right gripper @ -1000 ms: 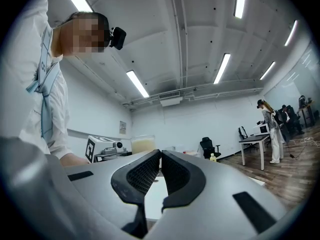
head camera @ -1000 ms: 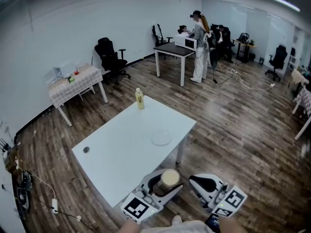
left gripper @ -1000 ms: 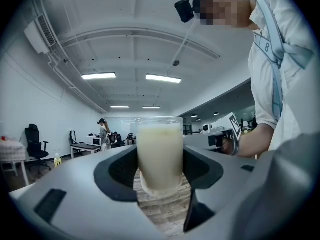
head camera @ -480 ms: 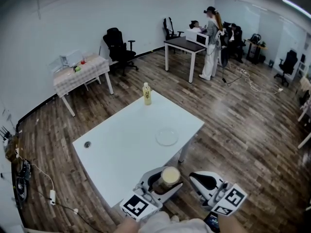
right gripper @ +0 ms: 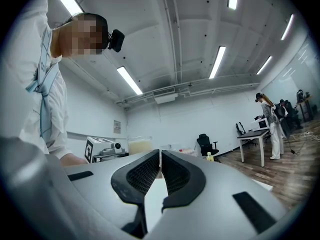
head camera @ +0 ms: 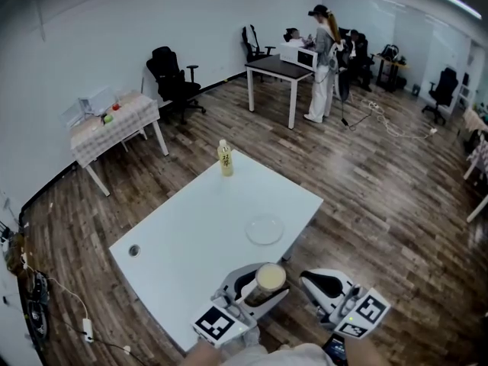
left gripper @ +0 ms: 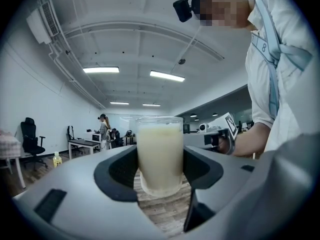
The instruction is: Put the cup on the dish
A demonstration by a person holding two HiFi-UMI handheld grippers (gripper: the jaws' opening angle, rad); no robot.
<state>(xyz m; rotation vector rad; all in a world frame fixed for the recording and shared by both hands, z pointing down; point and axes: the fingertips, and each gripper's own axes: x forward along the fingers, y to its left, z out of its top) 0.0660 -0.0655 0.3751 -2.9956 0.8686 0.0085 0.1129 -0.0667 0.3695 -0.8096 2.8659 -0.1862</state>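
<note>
Compared with a second ago, the dish on the white table sits lower in the head view, nearer the grippers. At bottom centre, the left gripper clamps the milky cup in wide-set jaws, just below the dish. The right gripper is closed and empty.

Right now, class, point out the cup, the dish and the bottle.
cup (head camera: 269, 278): head view, on its creamy top.
dish (head camera: 264, 229): head view, on its middle.
bottle (head camera: 226, 161): head view, on its label.
</note>
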